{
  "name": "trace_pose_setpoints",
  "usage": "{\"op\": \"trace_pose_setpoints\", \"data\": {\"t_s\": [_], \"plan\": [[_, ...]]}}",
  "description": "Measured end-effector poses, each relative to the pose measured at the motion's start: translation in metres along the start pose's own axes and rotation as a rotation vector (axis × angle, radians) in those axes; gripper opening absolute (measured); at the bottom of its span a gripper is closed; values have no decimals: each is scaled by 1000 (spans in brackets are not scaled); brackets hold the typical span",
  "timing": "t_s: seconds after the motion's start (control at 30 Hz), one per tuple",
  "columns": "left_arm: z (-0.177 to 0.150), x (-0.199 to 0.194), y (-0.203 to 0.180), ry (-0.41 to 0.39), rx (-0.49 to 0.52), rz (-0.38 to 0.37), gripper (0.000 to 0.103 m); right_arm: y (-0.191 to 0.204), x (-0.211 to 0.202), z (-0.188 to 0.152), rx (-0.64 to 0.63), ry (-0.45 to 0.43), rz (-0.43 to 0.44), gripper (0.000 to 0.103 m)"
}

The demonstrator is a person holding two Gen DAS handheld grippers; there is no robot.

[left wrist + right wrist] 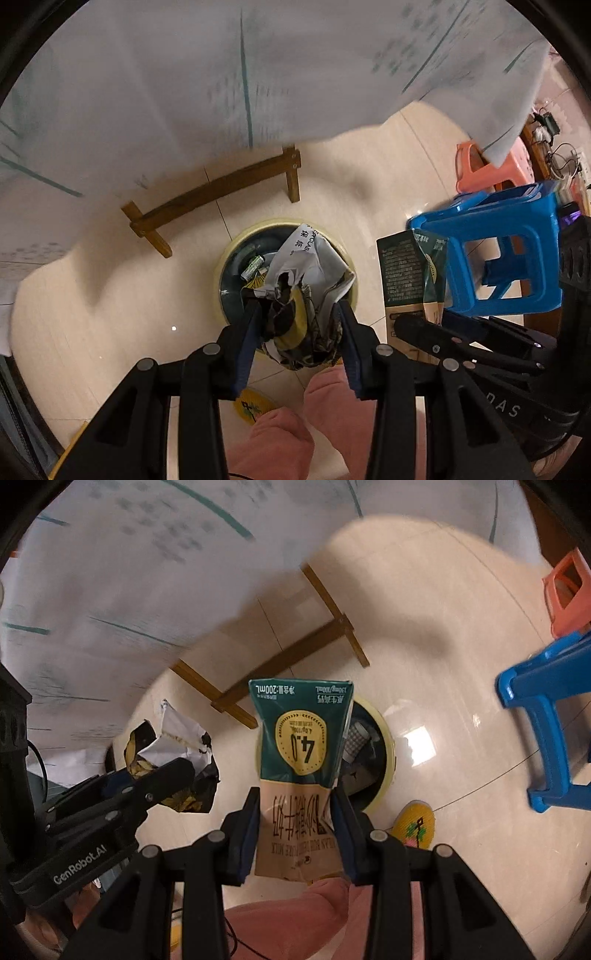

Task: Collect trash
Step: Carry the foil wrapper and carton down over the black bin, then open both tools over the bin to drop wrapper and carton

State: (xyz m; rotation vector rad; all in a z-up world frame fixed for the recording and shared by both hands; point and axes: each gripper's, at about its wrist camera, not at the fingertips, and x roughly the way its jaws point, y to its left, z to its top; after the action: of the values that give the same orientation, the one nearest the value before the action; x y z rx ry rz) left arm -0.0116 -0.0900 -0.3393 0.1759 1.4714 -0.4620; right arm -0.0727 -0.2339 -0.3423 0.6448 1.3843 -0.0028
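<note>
Left wrist view: the left gripper [297, 314] is clenched on a crumpled snack bag [301, 328], glossy film in black and yellow, with a creased white printed sheet [314, 258] bunched up against it. The bundle hangs directly over the mouth of the round trash bin [221, 266], which has a pale yellow rim and a dark interior; a small green-labelled cylinder [253, 266] lies inside. The bin stands on glossy cream floor tiles [110, 277]. Beyond it, a brown wooden table brace [218, 188] shows under the hanging edge of a white tablecloth [166, 92] with teal lines. To the right stand a moulded blue plastic stool [509, 251] and, behind it, a coral plastic stool [484, 170].

Right wrist view: the right gripper [295, 812] grips a flat-sided cardboard milk carton [301, 746] by its tan lower part; the upper part is dark green with a yellow scalloped badge reading 4.0, print upside down. The carton is held above the floor, overlapping the bin's left rim in this view. A knitted yellow slipper [413, 827] sits near the bin's lower right edge.
</note>
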Motion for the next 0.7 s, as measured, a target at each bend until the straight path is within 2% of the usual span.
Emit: {"op": "trace_pose_setpoints", "data": {"t_s": [0.23, 0.4, 0.47, 0.5, 0.53, 0.7], "plan": [[-4, 58, 11, 30, 5, -8, 42, -24, 52, 3, 30, 35, -10, 37], [-4, 79, 14, 29, 0, -1, 45, -30, 77, 7, 21, 59, -38, 38], [-4, 82, 16, 31, 4, 1, 54, -29, 84, 9, 15, 68, -44, 38], [-4, 84, 16, 33, 10, 2, 67, -28, 87, 10, 12, 71, -44, 38], [-3, 84, 16, 26, 16, 4, 75, -27, 89, 11, 9, 75, -44, 38], [0, 86, 25, 2, 9, 23, 79, -24, 105, 17, -9, 89, -51, 39]]}}
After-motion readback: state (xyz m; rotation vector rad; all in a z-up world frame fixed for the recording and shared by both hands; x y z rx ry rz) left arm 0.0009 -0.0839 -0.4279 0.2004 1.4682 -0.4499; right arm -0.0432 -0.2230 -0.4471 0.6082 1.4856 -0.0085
